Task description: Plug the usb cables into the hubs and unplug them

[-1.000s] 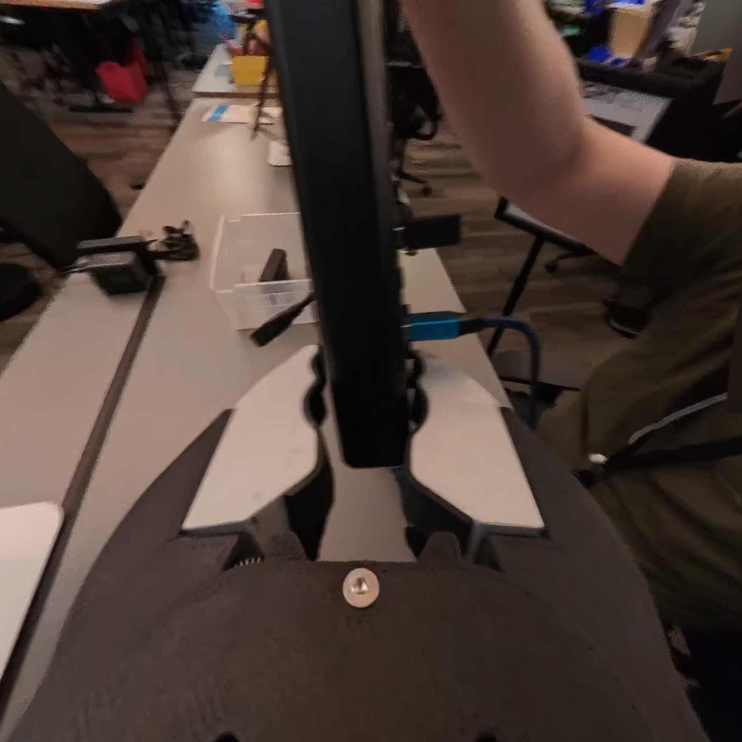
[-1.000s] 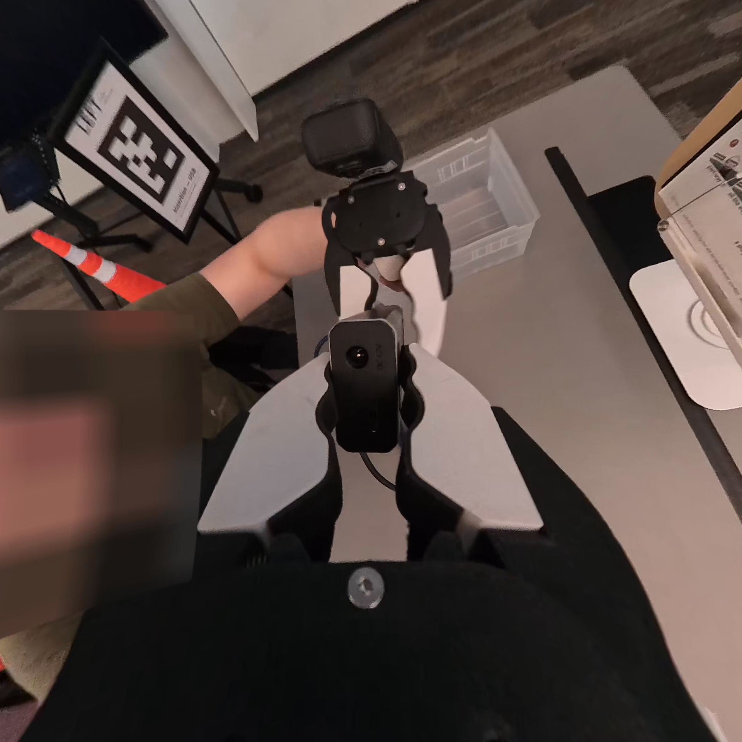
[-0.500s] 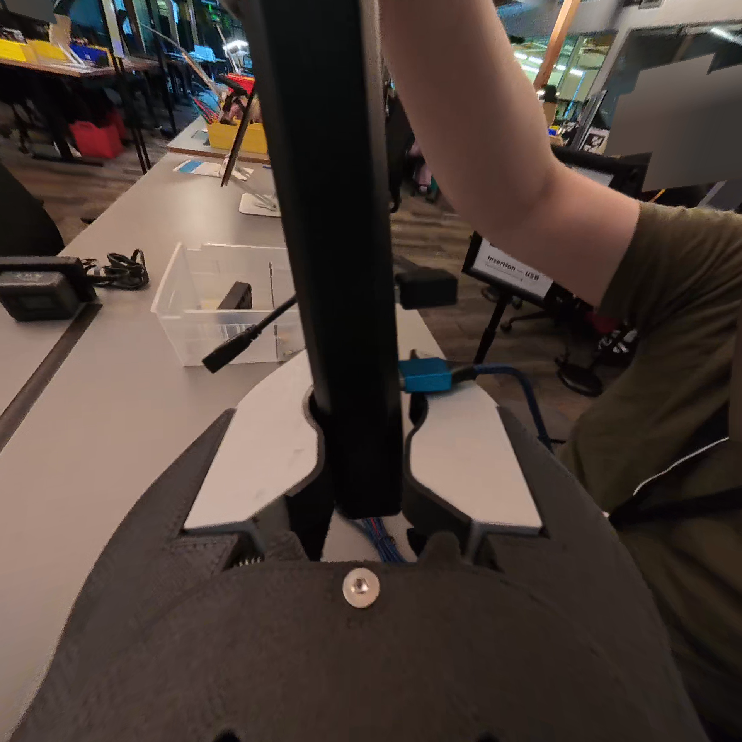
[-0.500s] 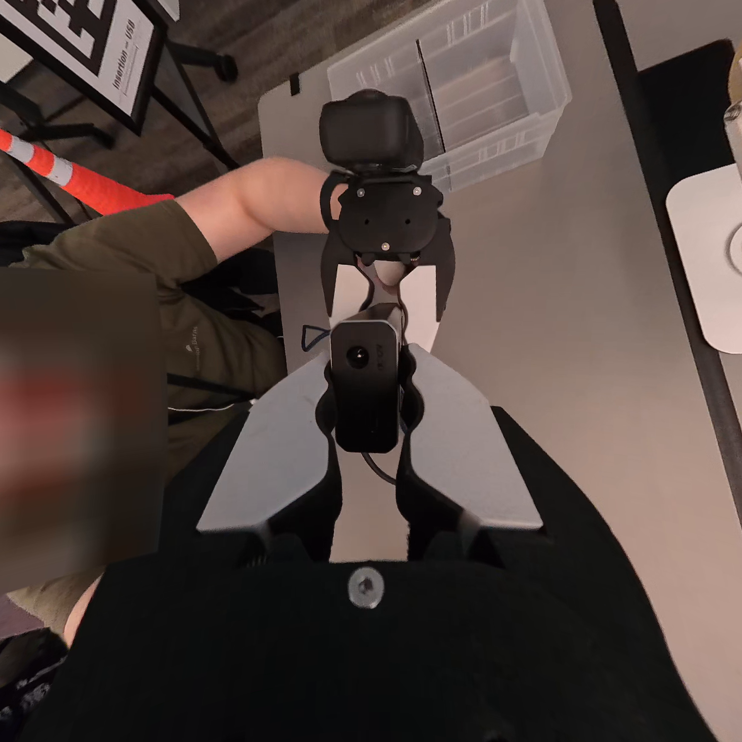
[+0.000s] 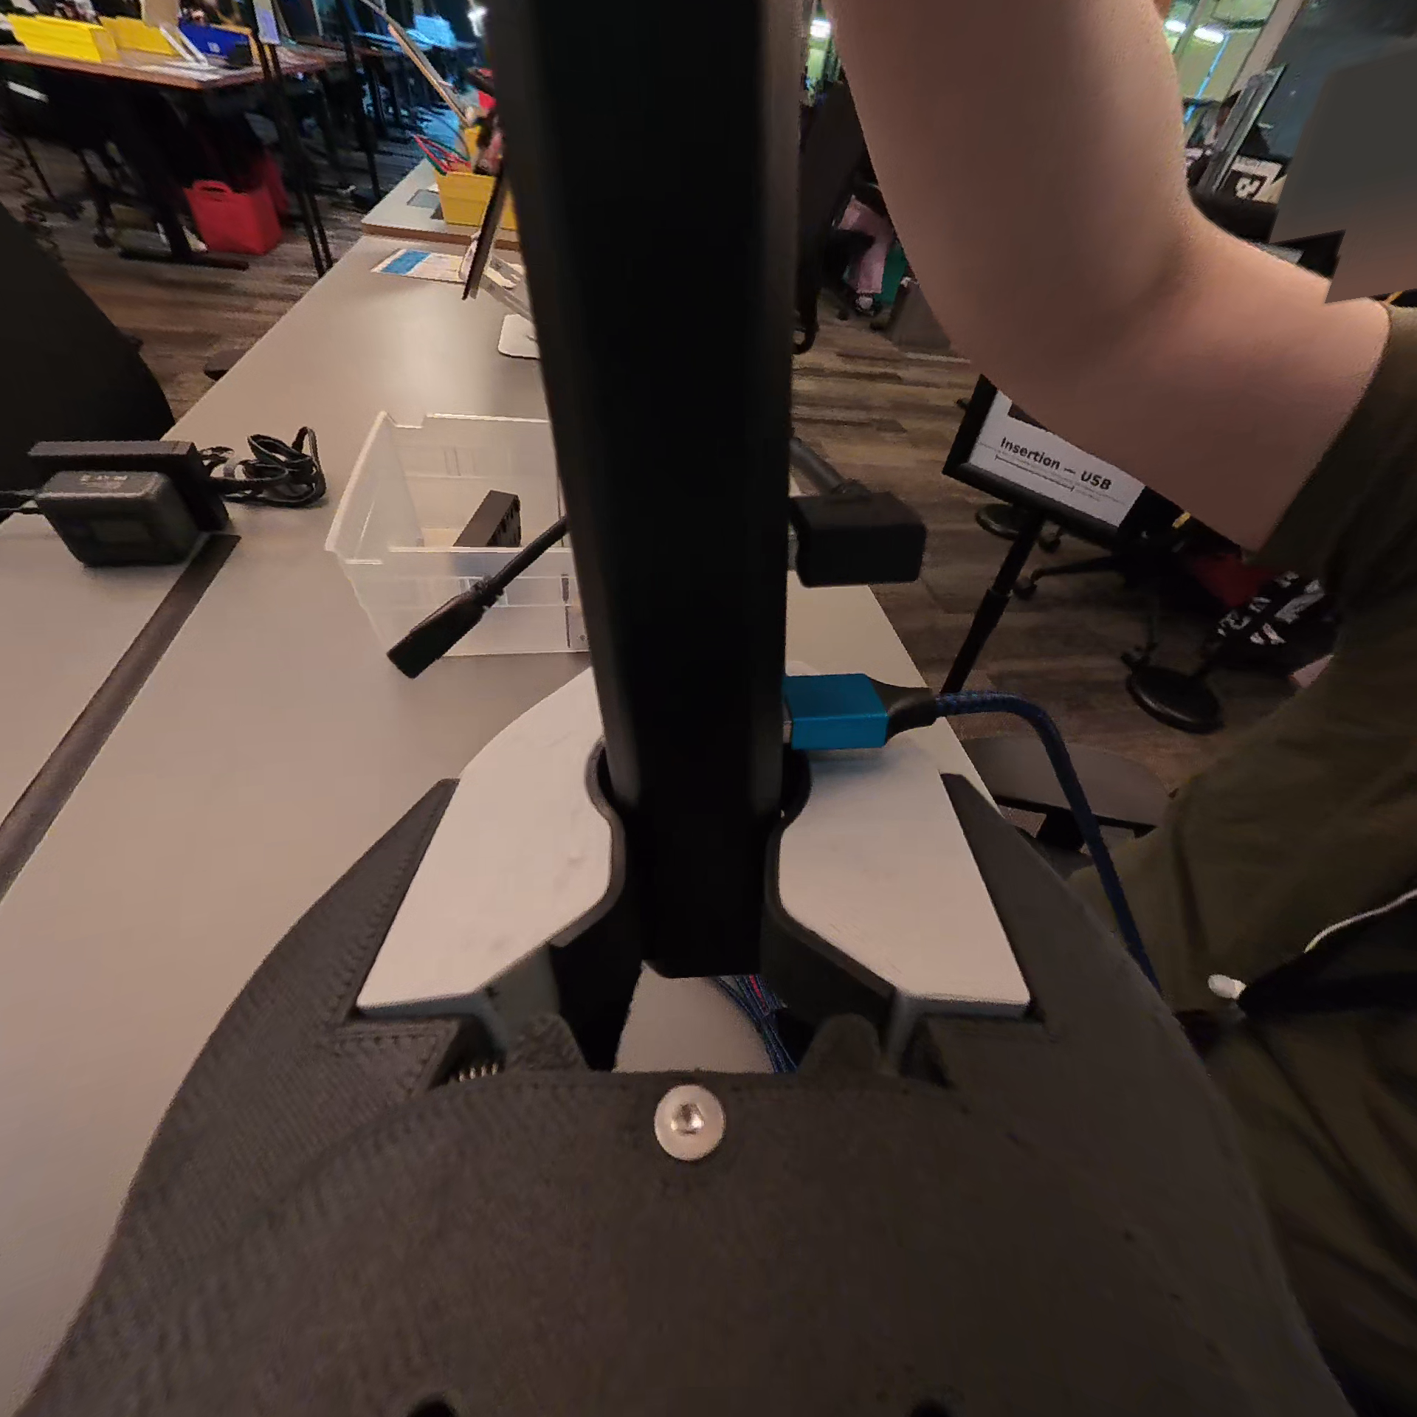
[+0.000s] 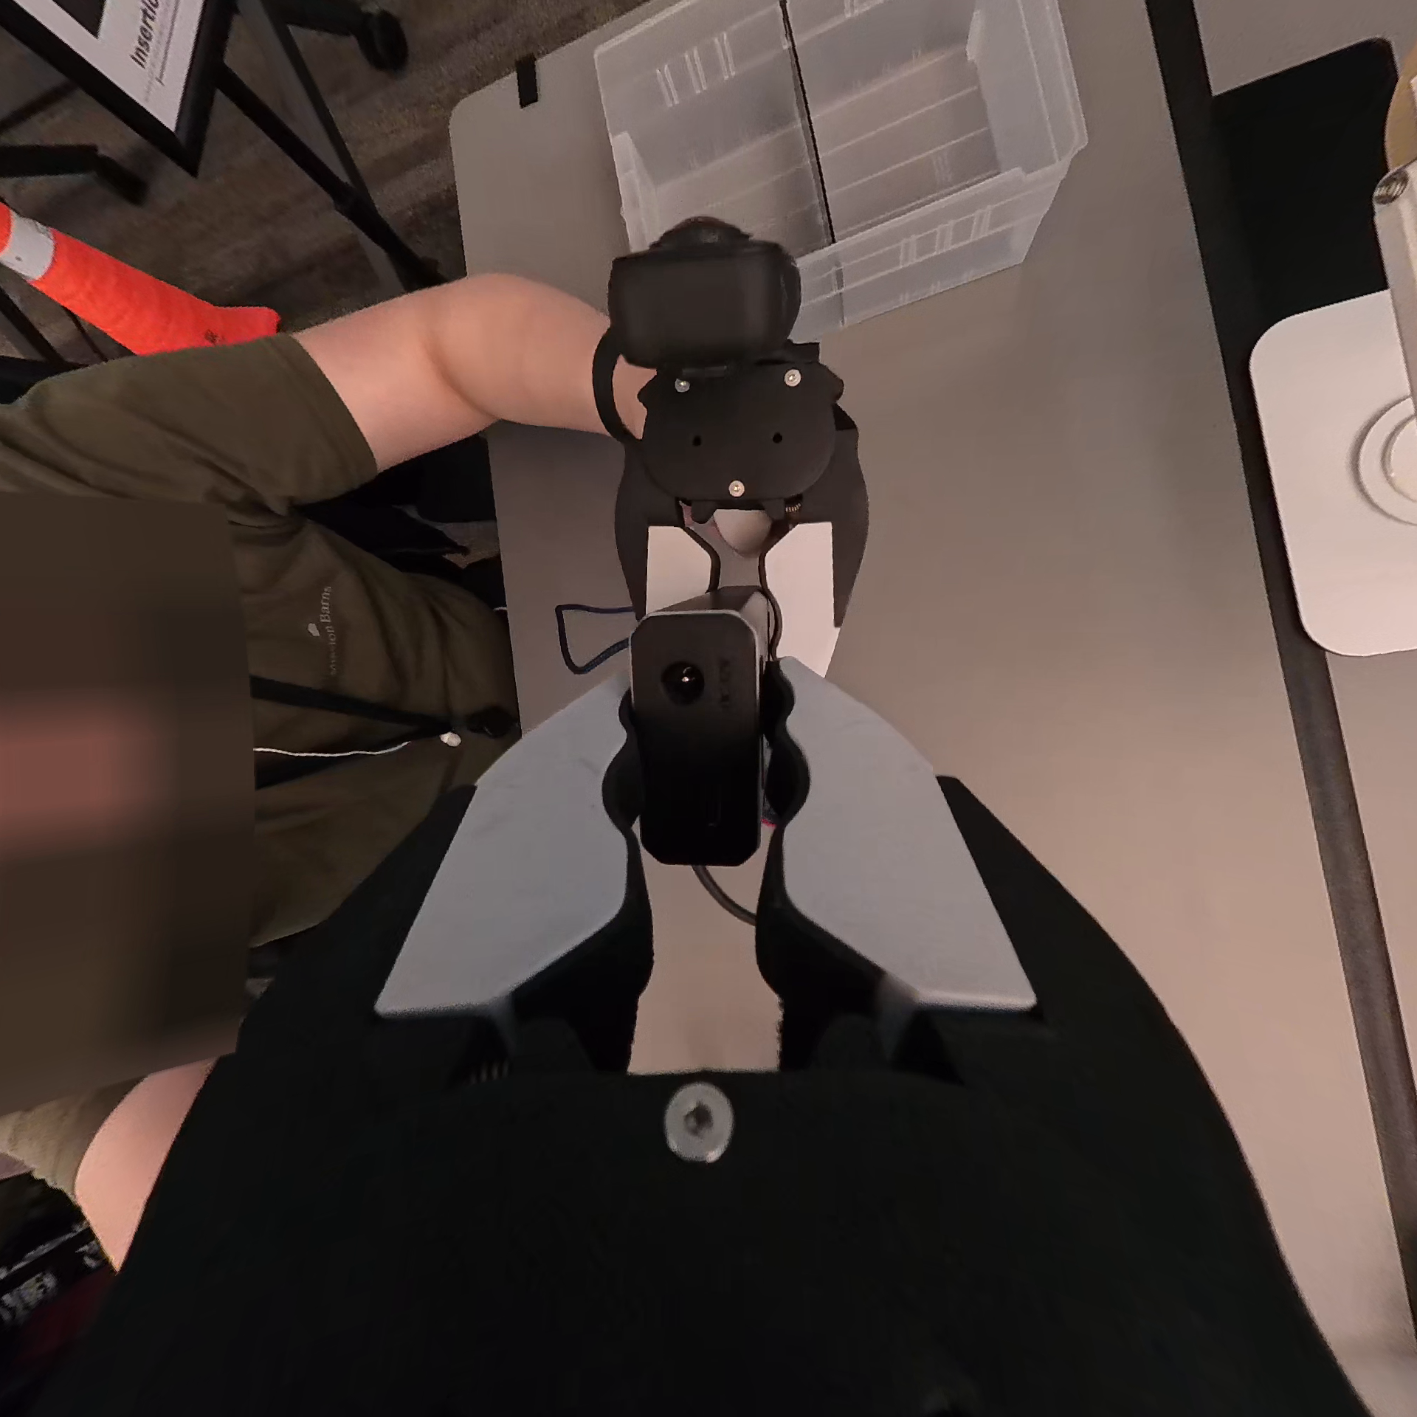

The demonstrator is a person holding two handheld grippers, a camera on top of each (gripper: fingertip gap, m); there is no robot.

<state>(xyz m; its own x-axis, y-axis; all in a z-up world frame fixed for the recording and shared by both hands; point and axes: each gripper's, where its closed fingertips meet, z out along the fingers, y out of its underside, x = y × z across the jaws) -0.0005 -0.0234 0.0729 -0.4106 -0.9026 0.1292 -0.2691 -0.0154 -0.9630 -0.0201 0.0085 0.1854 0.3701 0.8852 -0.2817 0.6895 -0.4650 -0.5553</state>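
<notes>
A long black USB hub [image 5: 659, 383] stands upright, and each gripper holds one end. My left gripper [image 5: 694, 767] is shut on its lower end. A blue USB plug [image 5: 836, 711] with a blue braided cable [image 5: 1058, 751] sits in the hub's right side. A black plug [image 5: 855, 537] sits in the same side above it. A loose black connector [image 5: 437, 636] hangs to the left. My right gripper [image 6: 698, 690] is shut on the hub's upper end [image 6: 696, 736], looking down its length. The left gripper [image 6: 736, 583] shows below it.
A clear plastic bin [image 5: 452, 552] with a black hub inside stands on the grey table; it also shows in the right wrist view [image 6: 843, 153]. A black power adapter [image 5: 115, 514] lies at the left. A person's arm [image 5: 1073, 230], a sign stand [image 5: 1050, 475] and a white stand base [image 6: 1334, 491] are nearby. My right fingertips sit around 12 cm from my left ones.
Both grippers keep their hold on the hub. The left wrist view has tilted up, showing more of the room. The right gripper has turned, bringing the bin more into view.
</notes>
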